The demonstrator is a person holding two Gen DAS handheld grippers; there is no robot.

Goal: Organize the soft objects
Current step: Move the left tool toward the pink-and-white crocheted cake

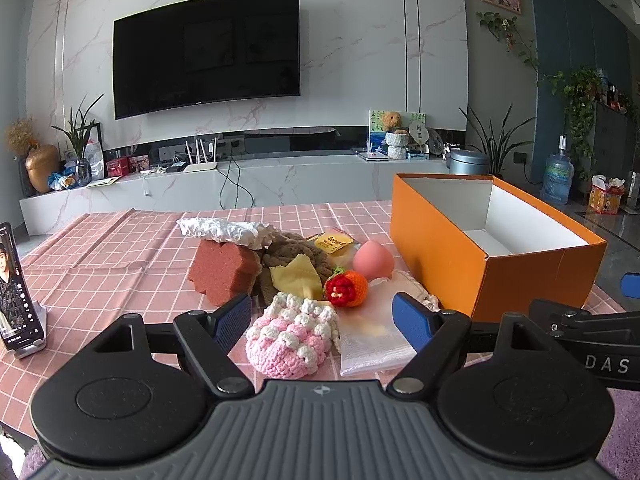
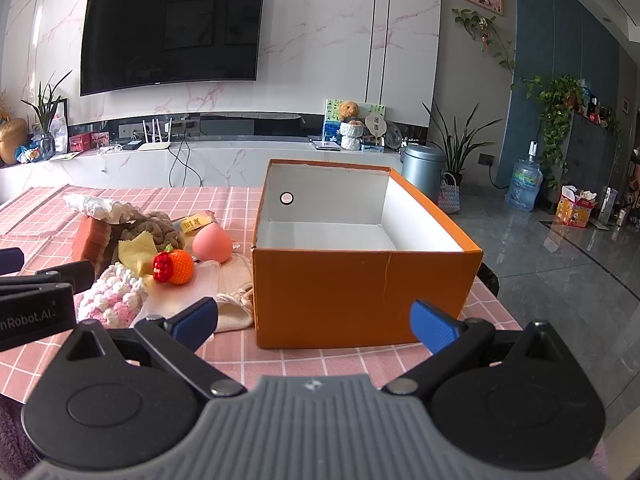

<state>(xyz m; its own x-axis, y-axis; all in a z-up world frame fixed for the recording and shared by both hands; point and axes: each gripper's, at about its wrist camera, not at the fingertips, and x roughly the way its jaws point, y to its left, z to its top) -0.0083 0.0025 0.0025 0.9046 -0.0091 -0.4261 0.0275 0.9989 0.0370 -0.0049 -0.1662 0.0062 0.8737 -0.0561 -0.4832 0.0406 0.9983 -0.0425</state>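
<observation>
While nothing is gripped yet, entries run from biggest item down.

Table: pink check cloth; carries the box and the pile of soft things.
Box: orange, open top, white inside, looks empty; stands to the right of the pile, touching the cream pouch.
Pile: sponge, brown knit, white cloth, yellow cloth, pink egg, crochet fruit, mesh bag, all crowded together and overlapping.
Puff: pink-white crochet, nearest item, resting on the cloth just ahead of the left gripper.
Left gripper: jaws spread wide, holding nothing; puff lies between the fingers' line.
Right gripper: jaws spread wide, empty, facing the box's front wall.
Step (judged): first pick, puff by the left gripper.
Method: lower until the pads flank the puff's middle, close gently since yarn compresses; keep the right pad off the mesh bag, which touches the puff. Lift clear before swinging over the box rim.
Left view only: phone on a stand at table's left edge; puff's full outline.
Right view only: box floor and a round hole in its far wall.
</observation>
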